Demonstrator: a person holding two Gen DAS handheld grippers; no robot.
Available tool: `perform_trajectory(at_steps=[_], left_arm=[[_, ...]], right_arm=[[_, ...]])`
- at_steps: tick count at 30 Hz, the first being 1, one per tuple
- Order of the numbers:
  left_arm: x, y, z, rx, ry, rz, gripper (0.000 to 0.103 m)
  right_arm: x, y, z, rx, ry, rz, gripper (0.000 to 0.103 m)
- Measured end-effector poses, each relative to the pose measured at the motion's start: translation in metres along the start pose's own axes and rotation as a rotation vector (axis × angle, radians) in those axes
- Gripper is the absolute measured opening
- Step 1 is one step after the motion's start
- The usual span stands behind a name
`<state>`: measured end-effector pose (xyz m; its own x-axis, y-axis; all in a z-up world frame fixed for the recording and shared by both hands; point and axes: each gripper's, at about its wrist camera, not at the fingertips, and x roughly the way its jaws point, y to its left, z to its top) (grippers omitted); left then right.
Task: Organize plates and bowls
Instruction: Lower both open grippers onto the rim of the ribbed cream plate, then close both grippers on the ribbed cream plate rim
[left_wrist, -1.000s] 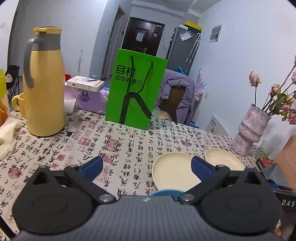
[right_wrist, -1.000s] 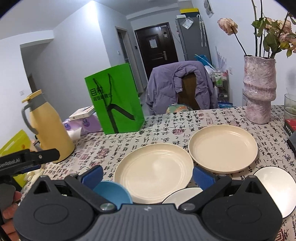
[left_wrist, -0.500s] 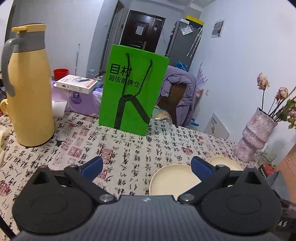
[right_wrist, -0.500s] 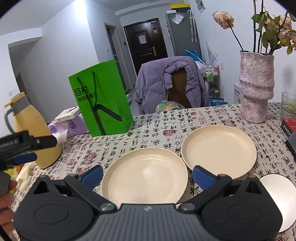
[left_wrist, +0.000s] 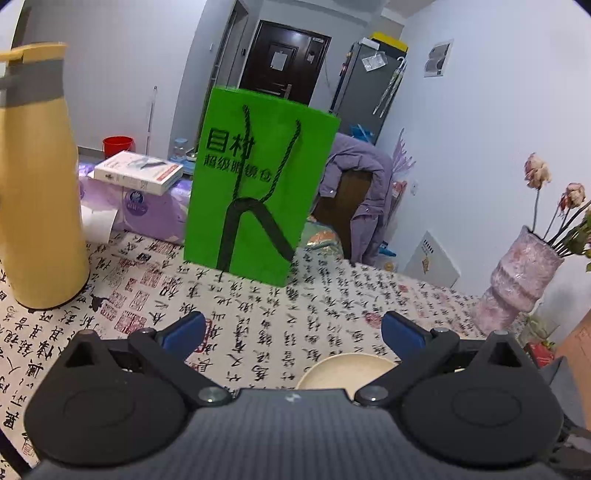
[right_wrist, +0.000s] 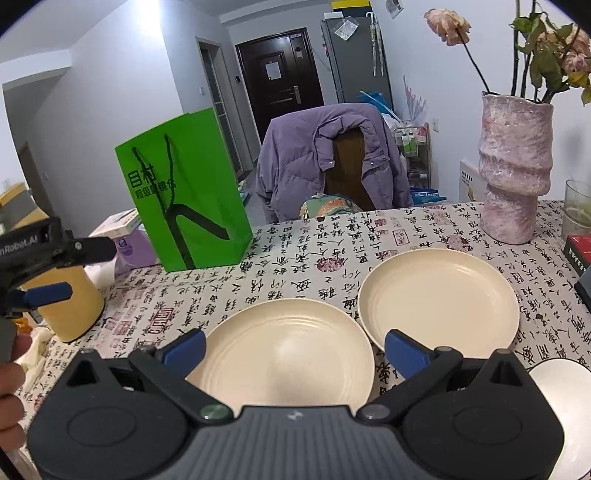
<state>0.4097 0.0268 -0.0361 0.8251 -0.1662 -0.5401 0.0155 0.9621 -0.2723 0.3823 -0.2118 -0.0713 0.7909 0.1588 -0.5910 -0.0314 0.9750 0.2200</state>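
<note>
Here, both grippers hover above a counter (right_wrist: 295, 236) covered with a cloth printed in black and red calligraphy. The right gripper (right_wrist: 293, 347) has its jaws spread wide with nothing between them; its blue fingertips (right_wrist: 184, 345) frame the near cream plate (right_wrist: 284, 350), which lies flat on the cloth directly ahead. A second cream plate (right_wrist: 437, 295) sits just beside it to the right, their rims close together or barely touching. A white dish (right_wrist: 561, 376) lies at the lower right edge, partly hidden by the gripper body. The left gripper (left_wrist: 293, 332) is likewise wide open and empty, held above bare cloth; only the far rim of a cream plate (left_wrist: 347, 369) shows over its body. In the right wrist view the left gripper (right_wrist: 59, 269) appears at the far left, with part of a hand (right_wrist: 11, 384) on it. Behind the plates stand a green paper bag (right_wrist: 188, 199), a yellow thermos jug (left_wrist: 37, 184) on the left and a pink vase (right_wrist: 515, 166) with dried roses on the right. A chair draped with a purple jacket (right_wrist: 328, 155) stands at the counter's far edge.
</note>
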Motion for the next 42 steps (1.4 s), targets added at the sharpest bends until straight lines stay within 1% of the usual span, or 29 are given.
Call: perform_trajectory(at_steps=[3, 10, 13, 15, 18, 20, 23, 26, 29, 31, 33, 38, 41, 42], left_arm=[[0.013, 0.005, -0.002, 0.007, 0.047, 0.017, 0.103], [0.027, 0.012, -0.006, 0.021, 0.086, 0.033, 0.103], [0.033, 0.016, -0.007, 0.014, 0.105, 0.025, 0.103], [0.039, 0.019, -0.008, 0.012, 0.124, 0.035, 0.103], [0.044, 0.026, -0.008, 0.002, 0.132, 0.045, 0.103], [0.048, 0.032, -0.007, -0.018, 0.146, 0.040, 0.103], [0.057, 0.039, -0.008, -0.032, 0.178, 0.019, 0.103], [0.068, 0.041, -0.012, -0.034, 0.216, 0.021, 0.103], [0.079, 0.045, -0.017, -0.033, 0.257, 0.017, 0.103], [0.085, 0.047, -0.020, -0.042, 0.281, -0.007, 0.103], [0.090, 0.048, -0.024, -0.045, 0.304, -0.034, 0.103], [0.096, 0.043, -0.029, -0.013, 0.324, -0.073, 0.103], [0.100, 0.043, -0.031, -0.012, 0.337, -0.088, 0.103], [0.101, 0.044, -0.032, -0.014, 0.341, -0.089, 0.103]], right_arm=[[0.010, 0.001, 0.000, 0.011, 0.010, -0.009, 0.103], [0.022, 0.005, -0.001, 0.023, 0.015, -0.013, 0.103], [0.029, 0.008, 0.000, 0.011, 0.031, -0.033, 0.103], [0.032, 0.009, 0.000, 0.010, 0.037, -0.045, 0.103], [0.039, 0.009, -0.001, 0.014, 0.052, -0.063, 0.103], [0.043, 0.010, -0.002, 0.026, 0.065, -0.075, 0.103], [0.046, 0.010, -0.005, 0.044, 0.081, -0.070, 0.102], [0.050, 0.012, -0.005, 0.035, 0.095, -0.095, 0.101], [0.054, 0.012, -0.006, 0.039, 0.109, -0.112, 0.098], [0.056, 0.009, -0.007, 0.044, 0.115, -0.123, 0.096], [0.057, 0.005, -0.007, 0.053, 0.120, -0.133, 0.092], [0.061, -0.004, -0.009, 0.075, 0.142, -0.152, 0.083], [0.068, -0.009, -0.012, 0.084, 0.178, -0.200, 0.082], [0.070, -0.011, -0.013, 0.091, 0.190, -0.203, 0.078]])
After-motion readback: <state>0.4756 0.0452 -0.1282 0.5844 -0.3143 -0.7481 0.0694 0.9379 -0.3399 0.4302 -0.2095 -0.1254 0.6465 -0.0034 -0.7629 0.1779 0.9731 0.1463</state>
